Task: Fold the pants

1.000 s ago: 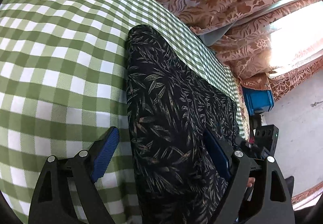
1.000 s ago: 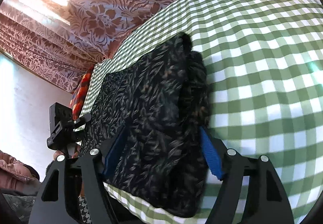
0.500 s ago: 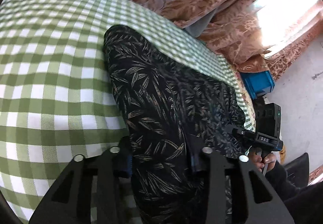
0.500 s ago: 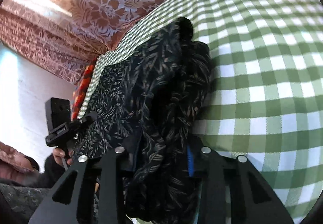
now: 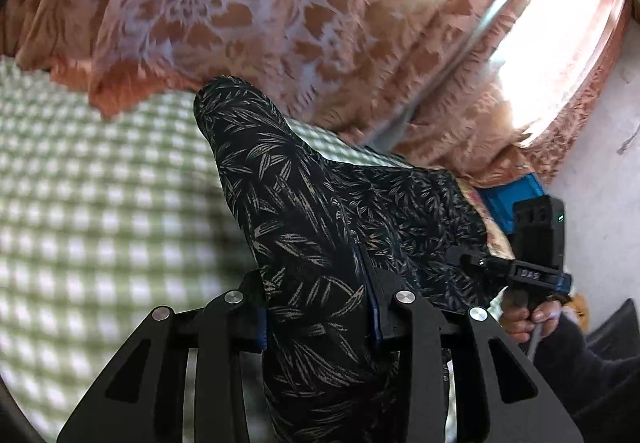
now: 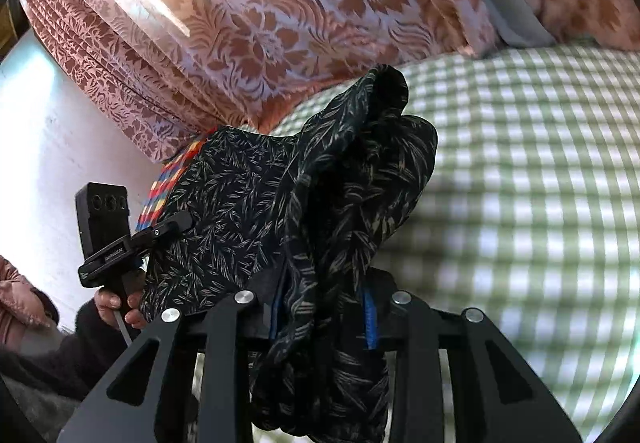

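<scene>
The pants [image 5: 280,179] are black with a pale leaf print, and one end is lifted off the green-and-white checked bed [image 5: 100,223]. My left gripper [image 5: 318,299] is shut on a bunched fold of them, which rises in a ridge ahead of the fingers. In the right wrist view the pants [image 6: 240,203] hang in loose folds, with my right gripper [image 6: 322,307] shut on a thick bundle of the cloth. Each view shows the other gripper held by a hand: the right one [image 5: 520,275] and the left one [image 6: 120,243], both at the cloth's near edge.
Orange floral curtains [image 5: 280,3] hang behind the bed with bright window light through them. A blue crate [image 5: 504,199] sits by the wall past the bed's corner. A striped multicoloured cloth [image 6: 168,183] lies at the bed edge [image 6: 540,203].
Both grippers went from open around the pants to shut on them. Both then rose and lifted the cloth off the sheet, so the views now tilt up toward the curtains.
</scene>
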A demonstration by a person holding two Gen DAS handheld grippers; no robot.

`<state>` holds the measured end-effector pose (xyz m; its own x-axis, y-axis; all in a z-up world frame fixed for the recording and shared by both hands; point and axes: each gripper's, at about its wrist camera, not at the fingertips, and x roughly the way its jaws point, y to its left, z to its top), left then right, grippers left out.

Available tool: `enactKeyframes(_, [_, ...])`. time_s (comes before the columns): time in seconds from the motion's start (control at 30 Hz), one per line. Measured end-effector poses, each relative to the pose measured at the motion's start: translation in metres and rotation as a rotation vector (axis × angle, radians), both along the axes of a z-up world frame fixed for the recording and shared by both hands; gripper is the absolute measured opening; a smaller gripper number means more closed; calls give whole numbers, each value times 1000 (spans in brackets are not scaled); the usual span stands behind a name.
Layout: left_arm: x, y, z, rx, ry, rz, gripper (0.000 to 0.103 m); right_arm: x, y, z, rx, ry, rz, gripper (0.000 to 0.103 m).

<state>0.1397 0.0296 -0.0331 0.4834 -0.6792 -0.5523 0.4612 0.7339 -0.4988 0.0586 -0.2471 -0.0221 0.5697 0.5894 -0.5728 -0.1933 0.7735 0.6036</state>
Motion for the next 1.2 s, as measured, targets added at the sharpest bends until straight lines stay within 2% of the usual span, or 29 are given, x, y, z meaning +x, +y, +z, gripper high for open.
enactKeyframes(0.13, [51, 4, 5, 64, -20, 31, 34, 53, 2, 2, -21, -6, -4, 28])
enactKeyframes(0.3, [97, 7, 1, 130, -44, 64, 37, 114, 2, 2, -39, -11, -17, 29])
enactKeyframes(0.33, [105, 8, -4, 143, -37, 73, 38, 127, 2, -2, -39, -7, -20, 29])
enactKeyframes(0.43, [129, 14, -39, 197, 54, 97, 41, 149, 3, -20, -71, 27, -26, 30])
enactKeyframes(0.47, [134, 17, -56, 232, 83, 119, 44, 157, 3, -35, -78, 63, -34, 30])
enactKeyframes(0.5, [135, 19, -64, 229, 90, 129, 53, 162, 3, -49, -88, 96, -39, 32])
enactKeyframes(0.53, [134, 25, -71, 202, 99, 143, 58, 165, 3, -61, -95, 121, -39, 35])
enactKeyframes(0.6, [132, 35, -74, 141, 121, 165, 59, 164, -7, -80, -20, 140, -55, 40])
enactKeyframes(0.67, [127, 38, -68, 153, 113, 196, 63, 163, -14, -84, 36, 149, -64, 41])
enactKeyframes(0.9, [84, 52, -42, 206, 28, 269, 63, 141, -27, -71, 76, 156, -87, 53])
enactKeyframes(0.97, [77, 52, -41, 214, 28, 277, 63, 132, -29, -64, 65, 149, -101, 53])
enactKeyframes(1.03, [70, 47, -46, 264, 29, 291, 63, 121, -29, -63, 51, 152, -110, 50])
enactKeyframes(1.07, [70, 43, -50, 289, 38, 292, 63, 115, -27, -63, 28, 153, -118, 43])
enactKeyframes(1.1, [71, 40, -57, 316, 52, 298, 63, 113, -22, -63, -6, 161, -125, 41])
enactKeyframes(1.2, [70, 33, -63, 347, 27, 332, 68, 107, -12, -71, -79, 171, -152, 41])
